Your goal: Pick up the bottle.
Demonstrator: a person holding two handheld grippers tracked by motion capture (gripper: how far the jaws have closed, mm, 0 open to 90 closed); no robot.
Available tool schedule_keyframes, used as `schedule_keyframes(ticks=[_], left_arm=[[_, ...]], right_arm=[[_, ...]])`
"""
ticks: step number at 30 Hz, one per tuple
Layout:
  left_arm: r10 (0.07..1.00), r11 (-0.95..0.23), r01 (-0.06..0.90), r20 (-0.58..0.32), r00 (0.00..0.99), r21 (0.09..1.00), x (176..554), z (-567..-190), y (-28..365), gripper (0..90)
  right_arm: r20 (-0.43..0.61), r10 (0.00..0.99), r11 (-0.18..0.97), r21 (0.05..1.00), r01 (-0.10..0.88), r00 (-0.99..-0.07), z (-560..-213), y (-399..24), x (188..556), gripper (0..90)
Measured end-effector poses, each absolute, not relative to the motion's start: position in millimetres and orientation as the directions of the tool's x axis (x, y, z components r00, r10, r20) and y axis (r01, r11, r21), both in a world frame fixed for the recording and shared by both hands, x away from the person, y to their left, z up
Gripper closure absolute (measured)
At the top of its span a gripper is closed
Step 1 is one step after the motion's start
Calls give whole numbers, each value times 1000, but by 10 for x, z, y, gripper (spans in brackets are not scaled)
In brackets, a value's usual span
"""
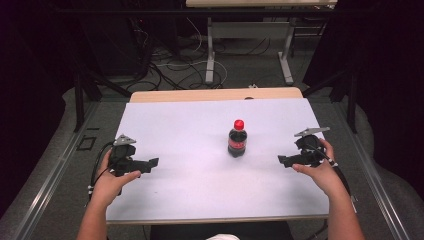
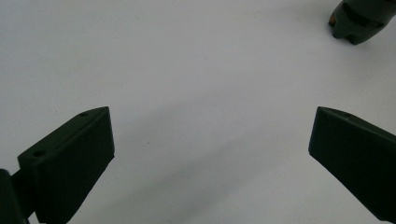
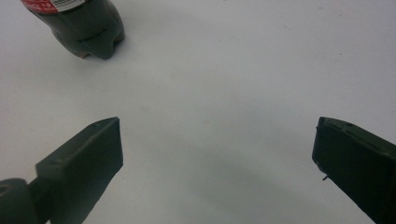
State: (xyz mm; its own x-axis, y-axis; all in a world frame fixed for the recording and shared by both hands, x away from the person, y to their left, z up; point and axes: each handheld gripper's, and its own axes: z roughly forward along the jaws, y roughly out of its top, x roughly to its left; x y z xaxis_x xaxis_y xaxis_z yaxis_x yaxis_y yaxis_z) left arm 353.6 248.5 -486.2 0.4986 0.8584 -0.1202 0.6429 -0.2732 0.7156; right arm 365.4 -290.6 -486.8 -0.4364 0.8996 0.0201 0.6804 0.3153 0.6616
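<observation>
As I sit at the near edge of the table (image 1: 165, 200), which is covered by a pale white sheet, I hold a black two-jaw gripper in each hand. From the high view, my forearms come in from the bottom, one at each side.

A small cola bottle (image 1: 237, 139) stands upright near the middle of the sheet, a little toward my right. It is dark, with a red cap and a red label, and nothing touches it.

My left gripper (image 1: 150, 163) rests low at the left side of the sheet, pointing inward toward the centre. It is well apart from the bottle. Its jaws are spread wide with nothing between them. In the left gripper view I see the two black jaws far apart over bare white surface, and the dark base of the bottle (image 2: 358, 21) sits in the far upper right corner.

My right gripper (image 1: 284, 161) rests low at the right side of the sheet, also pointing inward. It is nearer the bottle than the left one, yet apart from it. Its jaws too stand wide and grasp nothing. In the right gripper view the jaws frame bare white surface, and the lower part of the bottle (image 3: 88, 30), with the edge of its red label, stands at the upper left.
</observation>
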Motion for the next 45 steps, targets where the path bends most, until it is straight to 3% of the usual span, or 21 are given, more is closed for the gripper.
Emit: schedule_keyframes(ticks=[13, 27, 34, 45], left_arm=[[860, -259, 635, -126, 495, 728, 3508, -4852, 2455, 8], [858, -232, 609, -135, 496, 758, 3461, -4784, 2465, 11], [859, -235, 607, -130, 495, 760, 3457, -4774, 2487, 13], [858, -231, 611, -138, 494, 757, 3460, -4784, 2481, 15]], right_arm=[[36, 881, 328, 669, 667, -471, -4909, -2783, 3650, 37], [61, 803, 376, 721, 583, -593, -4910, -2416, 3659, 71], [54, 762, 421, 716, 557, -645, -4881, -2131, 3824, 72], [47, 752, 426, 725, 540, -657, -4856, -1899, 4055, 148]])
